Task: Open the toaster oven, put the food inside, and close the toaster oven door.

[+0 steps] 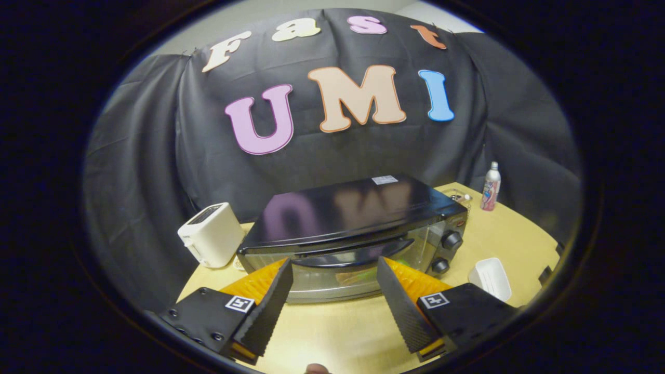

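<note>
1. The gripper [335,291] hangs with its fingers spread wide and nothing between them — the black, glass-fronted toaster oven [358,228] sits at twelve o'clock, just beyond the tips, door closed.
2. Judged best: hook the dark door handle [353,254] squarely from above, then pull down evenly.
3. The oven's long axis runs nine to three — door facing the fingers, knobs [451,240] at its three o'clock end.

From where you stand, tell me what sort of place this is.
Likely a staged recording booth mimicking a kitchen counter: a black cloth backdrop hangs behind a wooden table holding a toaster oven and a white toaster. The gripper is open before the oven door.
</note>
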The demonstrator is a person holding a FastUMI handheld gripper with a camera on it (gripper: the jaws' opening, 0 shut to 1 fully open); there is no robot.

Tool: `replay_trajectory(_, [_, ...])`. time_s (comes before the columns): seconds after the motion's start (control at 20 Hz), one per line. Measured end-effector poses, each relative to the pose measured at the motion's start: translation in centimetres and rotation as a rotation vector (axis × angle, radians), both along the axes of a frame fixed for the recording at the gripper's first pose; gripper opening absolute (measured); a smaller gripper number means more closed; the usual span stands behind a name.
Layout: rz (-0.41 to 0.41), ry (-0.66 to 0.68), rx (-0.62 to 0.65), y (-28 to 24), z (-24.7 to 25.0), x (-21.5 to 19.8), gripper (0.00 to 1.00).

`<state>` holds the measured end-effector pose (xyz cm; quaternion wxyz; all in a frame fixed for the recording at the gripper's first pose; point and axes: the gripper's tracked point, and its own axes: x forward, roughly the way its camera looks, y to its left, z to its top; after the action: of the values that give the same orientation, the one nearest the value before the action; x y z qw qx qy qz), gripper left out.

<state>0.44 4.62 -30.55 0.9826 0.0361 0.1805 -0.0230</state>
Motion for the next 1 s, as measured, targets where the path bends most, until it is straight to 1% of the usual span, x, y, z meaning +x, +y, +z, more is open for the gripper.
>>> replay_trajectory(0.15, [0.008, -0.021, -0.015, -0.2, 1.7, 0.0, 0.99])
replay_trajectory(0.25, [0.011, -0.056, -0.027, -0.4, 4.1, 0.0, 0.99])
replay_trajectory(0.45, [0.021, -0.158, -0.067, -0.8, 11.1, 0.0, 0.99])
replay_trajectory(0.65, [0.041, -0.267, -0.064, -0.4, 19.0, 0.6, 0.99])
replay_trajectory(0.75, [0.035, -0.323, -0.078, -0.5, 22.7, 0.6, 0.99])
replay_trajectory(0.85, [0.041, -0.363, -0.101, -0.3, 25.6, 0.6, 0.99])
replay_trajectory(1.0, [0.065, -0.395, -0.124, 0.7, 28.7, 0.6, 0.99])
